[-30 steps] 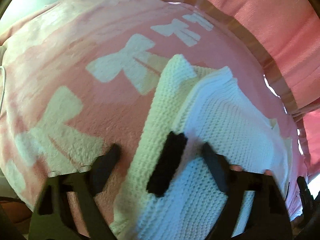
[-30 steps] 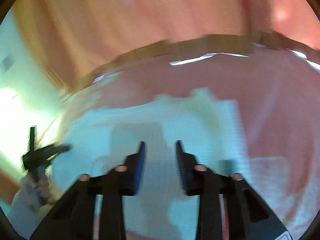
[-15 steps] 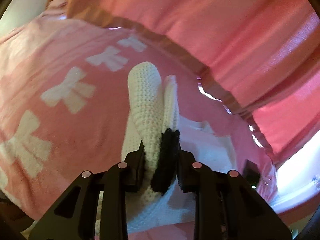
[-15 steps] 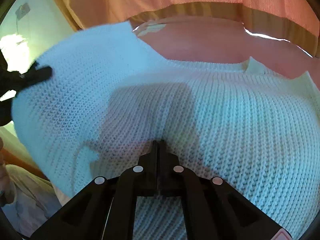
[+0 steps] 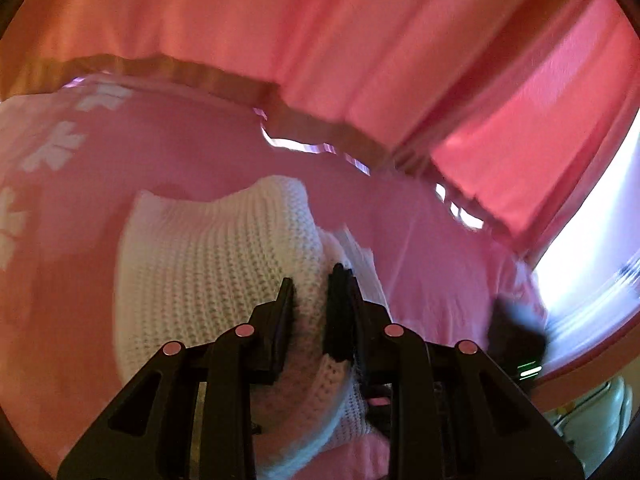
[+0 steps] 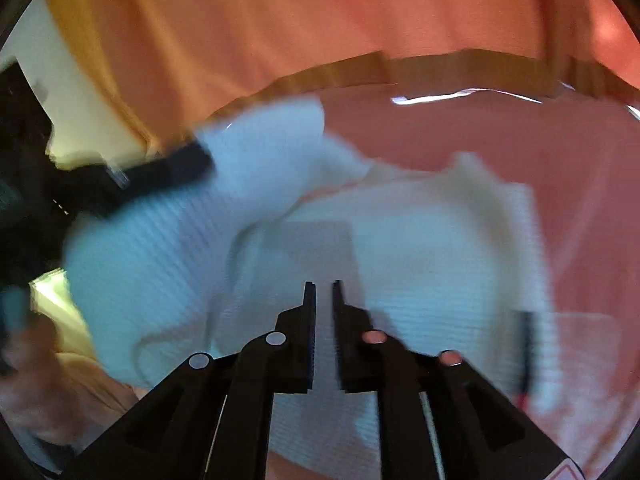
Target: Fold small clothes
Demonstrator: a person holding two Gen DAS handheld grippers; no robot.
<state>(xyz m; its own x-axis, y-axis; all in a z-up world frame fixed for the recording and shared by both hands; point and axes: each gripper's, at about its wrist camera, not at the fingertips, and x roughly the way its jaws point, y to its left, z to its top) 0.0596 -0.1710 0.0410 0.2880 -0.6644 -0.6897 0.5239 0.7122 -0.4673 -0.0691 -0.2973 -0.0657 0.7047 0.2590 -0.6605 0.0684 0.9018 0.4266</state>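
Chunky-knit white sweater [image 5: 208, 276] (matt), fleecy pink blanket [image 5: 192, 148]

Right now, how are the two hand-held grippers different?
The left hand-held gripper has the white knitted sweater pinched between its fingers; the right hand-held gripper holds nothing, a thin empty gap showing between its fingers. The left lifts a fold of the sweater off the pink blanket, while the right just hovers above it. Both are black.

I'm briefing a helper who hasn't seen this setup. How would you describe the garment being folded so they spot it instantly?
Start at the pink blanket with white bow prints, spread below the pink curtains. On it lies the white knit sweater, one fold pinched in the left gripper. It is the only chunky ribbed knit there.
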